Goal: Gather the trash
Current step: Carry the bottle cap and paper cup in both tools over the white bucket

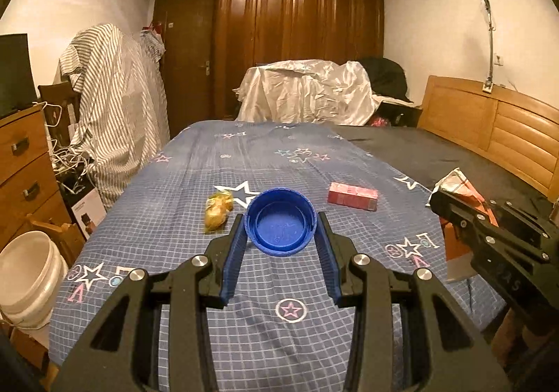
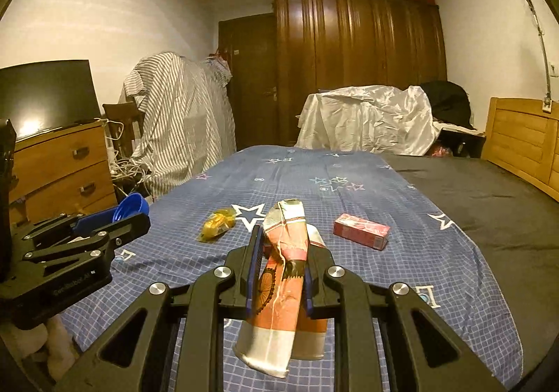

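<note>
Left wrist view: left gripper (image 1: 281, 235) clamps a round, ribbed blue plastic lid (image 1: 280, 221), hollow side facing the camera, above the bed (image 1: 195, 182).
Right wrist view: right gripper (image 2: 283, 252) pinches a crumpled glossy wrapper (image 2: 284, 273); yellow crinkled packet (image 2: 216, 224) and pink carton (image 2: 361, 230) lie mid-bed.

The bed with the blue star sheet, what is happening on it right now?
A person is collecting trash with two handheld grippers. The left gripper holds a round blue plastic lid between its pads. The right gripper is shut on a crumpled orange and white paper wrapper. Both are held above the blue star-patterned bed sheet. A crumpled yellow plastic wrapper and a small pink cardboard box lie on the sheet, not yet picked up.
</note>
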Action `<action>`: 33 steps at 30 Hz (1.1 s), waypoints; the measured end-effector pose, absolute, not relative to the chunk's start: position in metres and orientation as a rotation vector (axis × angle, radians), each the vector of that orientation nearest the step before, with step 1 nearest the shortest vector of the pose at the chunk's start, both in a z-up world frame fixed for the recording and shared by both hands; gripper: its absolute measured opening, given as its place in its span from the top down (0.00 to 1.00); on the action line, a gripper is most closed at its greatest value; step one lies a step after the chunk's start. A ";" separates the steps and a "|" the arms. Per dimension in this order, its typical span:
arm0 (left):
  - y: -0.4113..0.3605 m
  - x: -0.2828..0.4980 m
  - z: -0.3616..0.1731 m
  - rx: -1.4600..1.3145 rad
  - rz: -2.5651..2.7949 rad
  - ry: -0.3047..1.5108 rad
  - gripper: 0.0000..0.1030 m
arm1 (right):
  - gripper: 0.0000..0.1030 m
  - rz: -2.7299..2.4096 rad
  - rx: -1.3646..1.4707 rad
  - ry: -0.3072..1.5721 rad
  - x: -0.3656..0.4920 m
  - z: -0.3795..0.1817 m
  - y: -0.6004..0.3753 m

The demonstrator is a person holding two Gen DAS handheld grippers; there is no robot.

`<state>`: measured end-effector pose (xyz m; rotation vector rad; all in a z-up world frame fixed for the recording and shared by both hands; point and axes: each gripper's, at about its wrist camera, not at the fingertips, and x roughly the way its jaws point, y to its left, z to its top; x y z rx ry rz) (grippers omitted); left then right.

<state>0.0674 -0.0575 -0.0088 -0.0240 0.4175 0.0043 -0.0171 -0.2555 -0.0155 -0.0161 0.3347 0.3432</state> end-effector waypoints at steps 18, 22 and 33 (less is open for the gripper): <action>0.032 0.060 -0.002 -0.055 0.170 0.452 0.63 | 0.80 0.542 -0.074 0.361 0.019 0.018 -0.132; 0.067 0.051 0.003 -0.079 0.229 0.447 0.63 | 0.80 0.611 -0.100 0.365 0.025 0.030 -0.087; 0.168 0.022 0.012 -0.150 0.402 0.452 0.63 | 0.80 0.808 -0.153 0.383 0.019 0.052 0.050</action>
